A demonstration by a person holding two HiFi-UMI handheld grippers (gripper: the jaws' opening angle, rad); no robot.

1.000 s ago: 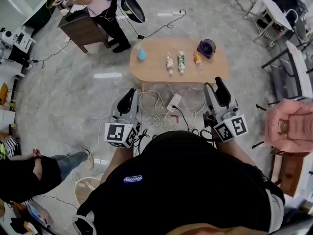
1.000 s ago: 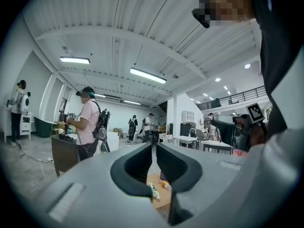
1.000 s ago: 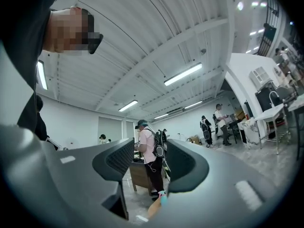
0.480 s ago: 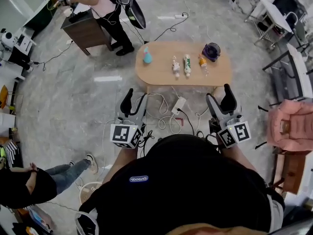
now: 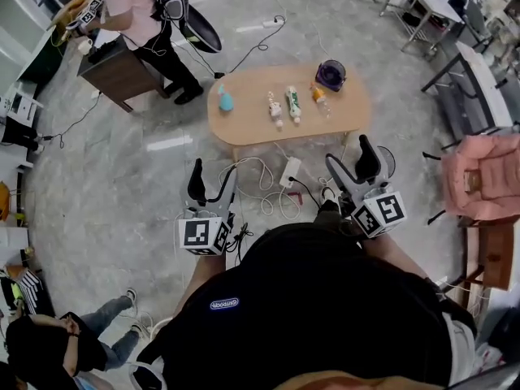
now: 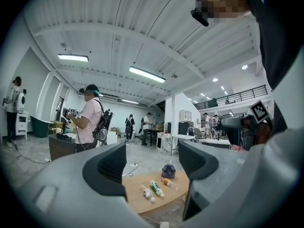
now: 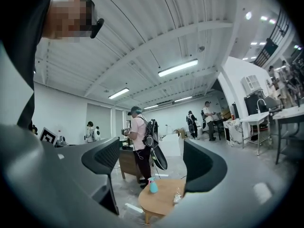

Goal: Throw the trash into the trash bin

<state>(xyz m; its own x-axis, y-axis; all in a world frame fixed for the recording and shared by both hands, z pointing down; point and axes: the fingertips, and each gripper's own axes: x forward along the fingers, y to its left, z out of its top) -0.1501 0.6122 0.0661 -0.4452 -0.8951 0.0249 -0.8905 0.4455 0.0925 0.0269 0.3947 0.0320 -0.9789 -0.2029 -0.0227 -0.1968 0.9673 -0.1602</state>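
L tool [image 5: 211,187] & R tool [image 5: 351,164] both held wide w/ nothing inside, R just opened up, pointing at the worktop [image 5: 248,127], prob to grab the bottles [image 5: 291,104].

Left gripper [image 5: 213,179] level, jaws apart, right gripper [image 5: 349,161] jaws just opening, nothing between

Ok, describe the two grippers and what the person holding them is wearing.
The left gripper and the right gripper look alike: a grey body with two curved black fingers. Each carries a white cube printed with black square markers. The person wears a black top with a small blue logo on it.
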